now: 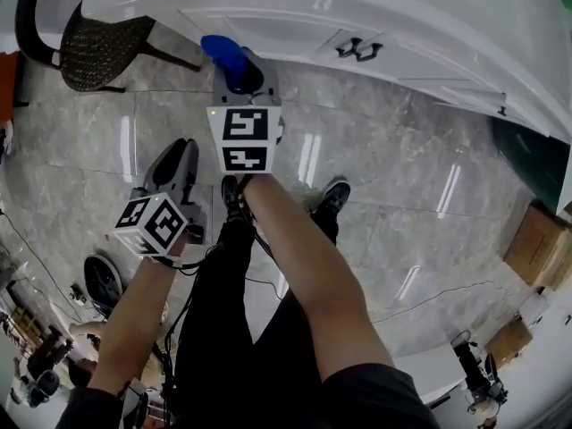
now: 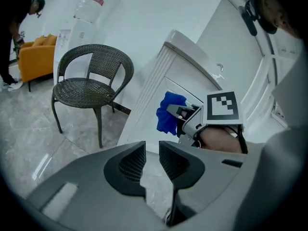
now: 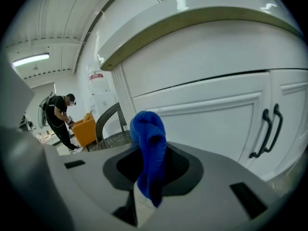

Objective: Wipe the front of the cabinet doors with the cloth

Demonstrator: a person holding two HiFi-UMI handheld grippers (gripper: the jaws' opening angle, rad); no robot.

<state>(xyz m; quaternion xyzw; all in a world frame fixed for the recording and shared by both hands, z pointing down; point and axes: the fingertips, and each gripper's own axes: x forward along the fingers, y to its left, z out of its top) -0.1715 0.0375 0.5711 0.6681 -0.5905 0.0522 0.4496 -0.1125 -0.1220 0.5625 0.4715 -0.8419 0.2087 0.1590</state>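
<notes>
- Left gripper (image 2: 151, 160) hangs low by the person's leg, its jaws a narrow gap apart with nothing between them.
- Right gripper (image 3: 149, 182) reaches ahead, pinching the bunched blue terry cloth (image 3: 148, 143).
- The cloth sits just before the white panelled cabinet door (image 3: 211, 124); I can't tell whether it touches.
- This looks like the approach step. Next: press the cloth flat and sweep towards the black bar handles (image 3: 269, 129).

The left gripper (image 2: 152, 150) keeps its dark fingers (image 2: 131, 163) a little apart with nothing between them, and beyond it the right gripper (image 2: 185, 113) holds a blue cloth (image 2: 168, 113) at the white cabinet (image 2: 153, 88), near a wicker chair (image 2: 91, 83).
</notes>
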